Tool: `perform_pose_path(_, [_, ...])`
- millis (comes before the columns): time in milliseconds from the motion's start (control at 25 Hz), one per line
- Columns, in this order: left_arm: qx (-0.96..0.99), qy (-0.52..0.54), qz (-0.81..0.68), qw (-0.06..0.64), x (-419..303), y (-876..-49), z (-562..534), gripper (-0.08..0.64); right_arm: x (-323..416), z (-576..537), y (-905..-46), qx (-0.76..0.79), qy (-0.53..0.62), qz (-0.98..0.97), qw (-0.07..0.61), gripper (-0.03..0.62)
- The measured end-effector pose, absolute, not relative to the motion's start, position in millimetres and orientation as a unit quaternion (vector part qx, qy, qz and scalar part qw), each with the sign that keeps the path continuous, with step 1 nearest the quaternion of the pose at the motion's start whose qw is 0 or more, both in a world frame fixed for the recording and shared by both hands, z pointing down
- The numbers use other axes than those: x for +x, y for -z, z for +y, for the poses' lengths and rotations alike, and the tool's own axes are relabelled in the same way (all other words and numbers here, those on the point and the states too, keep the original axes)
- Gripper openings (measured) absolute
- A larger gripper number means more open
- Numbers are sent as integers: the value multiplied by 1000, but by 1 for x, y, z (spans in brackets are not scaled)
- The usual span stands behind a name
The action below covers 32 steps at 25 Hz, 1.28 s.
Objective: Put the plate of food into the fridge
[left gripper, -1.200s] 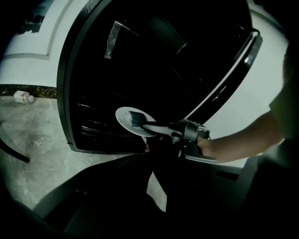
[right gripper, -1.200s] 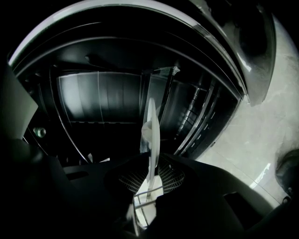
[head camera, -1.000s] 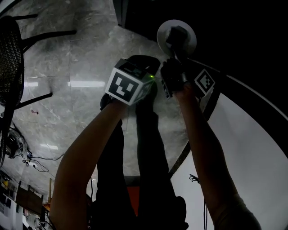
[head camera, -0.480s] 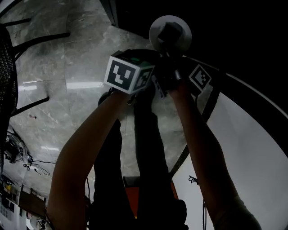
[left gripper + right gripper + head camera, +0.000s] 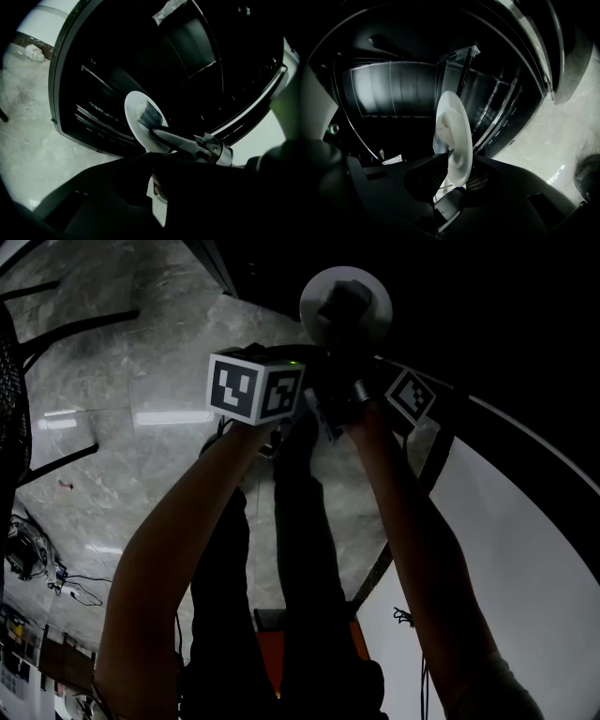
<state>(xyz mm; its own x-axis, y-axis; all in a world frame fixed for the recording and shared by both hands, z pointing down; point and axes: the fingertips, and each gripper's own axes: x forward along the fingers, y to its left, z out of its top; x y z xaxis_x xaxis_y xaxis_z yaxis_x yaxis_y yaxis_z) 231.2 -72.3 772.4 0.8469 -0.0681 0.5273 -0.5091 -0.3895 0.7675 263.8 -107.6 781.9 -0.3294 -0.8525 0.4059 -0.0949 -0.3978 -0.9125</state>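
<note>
Fingers point(image 5: 426, 173) of the right gripper point(image 5: 452, 161) are clamped on the rim of the plate of food point(image 5: 459, 126), holding it right at the open fridge point(image 5: 393, 89). The left gripper point(image 5: 155, 185) hangs close beside it, fingers barely apart, gripping nothing.

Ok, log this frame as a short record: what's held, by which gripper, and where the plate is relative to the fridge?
plate: white, held up at the fridge opening, not yet on a shelf
food: pale lump on the plate
right gripper: jaws shut on the plate's rim
left gripper: close by the plate; grip too dark to read
fridge: open, dark inside, wire racks visible
floor: grey, marble-look
</note>
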Motion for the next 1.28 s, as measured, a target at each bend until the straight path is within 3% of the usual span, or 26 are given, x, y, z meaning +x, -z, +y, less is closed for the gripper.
perform_pose_path(240, [806, -182, -199, 527, 233, -772, -83, 11, 259, -109, -778, -496, 665, 485, 276, 112])
perform_pose_path(1040, [823, -164, -198, 507, 237, -764, -96, 11, 267, -94, -765, -521, 649, 483, 273, 132])
perform_pose_path(1200, [825, -165, -213, 496, 234, -764, -103, 11, 272, -79, -772, -568, 632, 475, 231, 130])
perform_pose_path(1280, [828, -166, -216, 491, 233, -764, -106, 11, 272, -76, -776, -591, 618, 485, 185, 82])
